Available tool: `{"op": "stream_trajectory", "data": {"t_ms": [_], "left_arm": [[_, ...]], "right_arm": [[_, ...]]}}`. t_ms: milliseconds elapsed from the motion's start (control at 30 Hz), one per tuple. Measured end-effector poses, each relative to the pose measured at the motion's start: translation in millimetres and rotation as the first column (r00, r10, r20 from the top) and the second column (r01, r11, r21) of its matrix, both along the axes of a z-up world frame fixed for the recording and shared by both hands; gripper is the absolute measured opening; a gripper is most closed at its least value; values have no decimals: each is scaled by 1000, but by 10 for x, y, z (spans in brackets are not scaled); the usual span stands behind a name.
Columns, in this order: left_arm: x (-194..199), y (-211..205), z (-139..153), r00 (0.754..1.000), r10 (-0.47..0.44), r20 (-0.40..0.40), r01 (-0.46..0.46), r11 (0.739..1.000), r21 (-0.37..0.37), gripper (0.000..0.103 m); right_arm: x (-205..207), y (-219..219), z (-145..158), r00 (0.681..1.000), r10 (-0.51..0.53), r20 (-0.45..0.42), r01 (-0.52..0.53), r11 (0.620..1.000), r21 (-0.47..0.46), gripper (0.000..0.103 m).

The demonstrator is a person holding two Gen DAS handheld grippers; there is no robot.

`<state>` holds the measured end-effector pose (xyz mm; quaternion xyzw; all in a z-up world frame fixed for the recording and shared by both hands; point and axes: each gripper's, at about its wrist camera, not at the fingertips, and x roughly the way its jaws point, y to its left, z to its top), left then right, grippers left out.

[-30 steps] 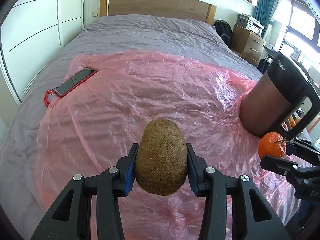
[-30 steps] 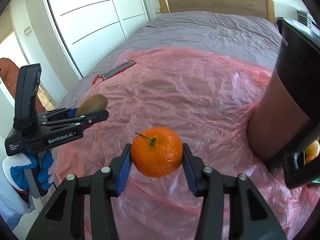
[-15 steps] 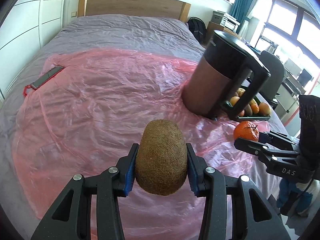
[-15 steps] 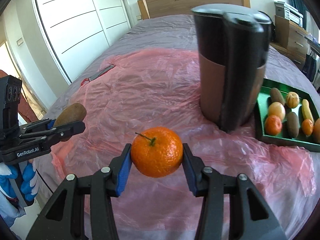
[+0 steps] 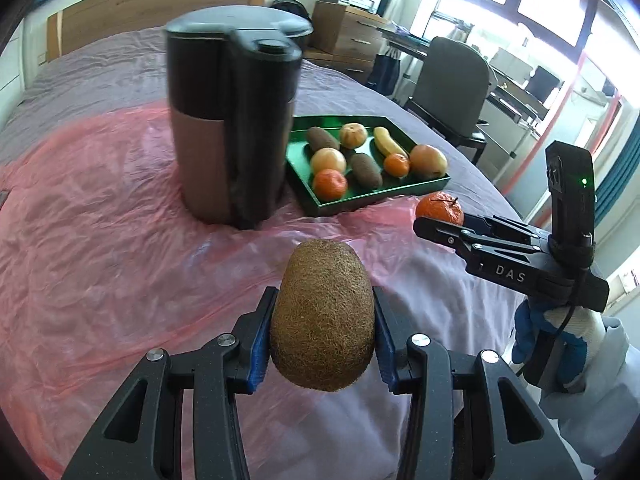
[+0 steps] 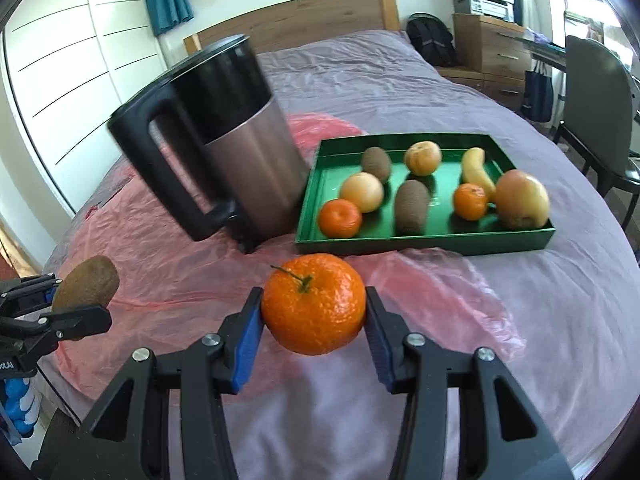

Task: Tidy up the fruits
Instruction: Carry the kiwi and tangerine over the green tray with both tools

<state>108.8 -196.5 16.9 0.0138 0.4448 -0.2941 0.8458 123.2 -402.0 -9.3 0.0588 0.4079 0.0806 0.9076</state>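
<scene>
Carrying fruit toward a green tray (image 6: 420, 240) on a bed, a person holds one piece in each handheld gripper. The left gripper (image 5: 323, 334) is clamped on a brown kiwi (image 5: 323, 320), its blue pads pressed to the fruit's sides; the right gripper (image 6: 314, 316) is clamped likewise on a stemmed mandarin (image 6: 314, 303). Both fruits hang in the air short of the tray's near wall, above a sheet of pink plastic (image 6: 168, 280), the kiwi well to the left of the mandarin. The tray already holds two kiwis, two mandarins, a banana and three rounder pale fruits. A black-handled kettle (image 6: 224, 168) stands just to the left of the tray. The step in hand appears to be the carry. Next, each fruit would need lifting over the tray's wall and setting down in a bare patch, probably beside its own kind, before the tongs part.
</scene>
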Motion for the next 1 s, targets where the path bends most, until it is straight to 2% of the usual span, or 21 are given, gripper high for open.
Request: {"op": "stream_trajectory", "data": {"t_ms": [233,400,567,700,867,1000], "left_arm": [[303,-792,-22,996,-87,-12,87,996,23,39],[676,-1247,-22,994,-110,24,108,992,67,39],[1159,-1637,-75,995,-77,67,69,991,118,39],[1493,-1821,-227,995,-39,87,24,986,166,39],[1766,-1975,-440,995,-21,99,0,978,210,39],[1853,-2070,-561,995,-24,93,4,976,218,39]], "right_arm": [[253,-623,18,996,-82,47,82,997,8,77],[619,-884,61,991,-101,92,100,995,16,77],[1113,-1091,61,990,-104,97,105,994,-9,77],[1481,-1195,-85,993,-99,68,102,994,-34,77],[1742,-1314,-330,993,-111,29,112,993,-42,77],[1883,-1364,-437,993,-115,20,116,992,-55,77]]}}
